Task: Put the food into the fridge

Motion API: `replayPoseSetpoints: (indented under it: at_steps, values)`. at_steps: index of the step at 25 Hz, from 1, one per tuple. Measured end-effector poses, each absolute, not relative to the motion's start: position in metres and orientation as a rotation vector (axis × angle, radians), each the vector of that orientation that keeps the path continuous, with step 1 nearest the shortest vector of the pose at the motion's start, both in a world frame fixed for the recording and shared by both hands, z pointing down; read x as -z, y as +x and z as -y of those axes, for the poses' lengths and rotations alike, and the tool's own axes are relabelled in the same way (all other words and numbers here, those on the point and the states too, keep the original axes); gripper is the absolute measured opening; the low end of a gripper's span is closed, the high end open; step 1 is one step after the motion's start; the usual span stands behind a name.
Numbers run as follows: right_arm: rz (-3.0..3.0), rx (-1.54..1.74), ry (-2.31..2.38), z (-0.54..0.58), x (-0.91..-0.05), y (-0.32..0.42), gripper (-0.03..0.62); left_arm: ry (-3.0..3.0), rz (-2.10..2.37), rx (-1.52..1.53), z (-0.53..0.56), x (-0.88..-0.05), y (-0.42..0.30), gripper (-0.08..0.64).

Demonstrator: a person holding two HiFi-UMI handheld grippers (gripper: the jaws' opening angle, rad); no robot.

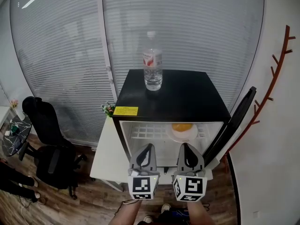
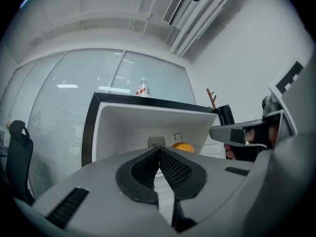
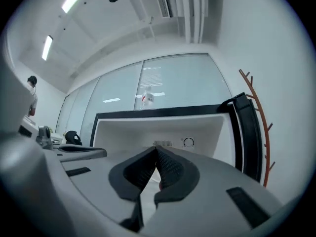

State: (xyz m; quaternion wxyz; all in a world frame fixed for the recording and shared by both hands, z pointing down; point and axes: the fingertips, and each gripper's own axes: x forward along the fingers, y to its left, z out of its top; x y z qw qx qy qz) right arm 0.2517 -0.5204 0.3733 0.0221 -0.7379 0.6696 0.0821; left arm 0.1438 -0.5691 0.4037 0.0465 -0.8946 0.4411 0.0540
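The left gripper (image 1: 148, 146) and right gripper (image 1: 186, 146), at lower centre, were both clenched shut and empty. Above them, the food (image 1: 182, 127) sat on a plate (image 1: 174, 136) inside the open fridge (image 1: 168, 102). Placement appeared complete. The next move likely called for closing the door (image 1: 234, 121), at right.

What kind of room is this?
Probably an office: a black swivel chair, glass walls with blinds, and a small open fridge.
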Motion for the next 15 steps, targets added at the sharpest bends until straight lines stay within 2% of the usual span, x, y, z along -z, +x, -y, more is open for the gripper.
replayPoseSetpoints:
  at_steps: [15]
  values:
    - [-2.13,-0.217,-2.241,0.524,-0.38,0.238,0.028,-2.715,-1.362,-0.168,0.566,-0.408,0.138,0.026]
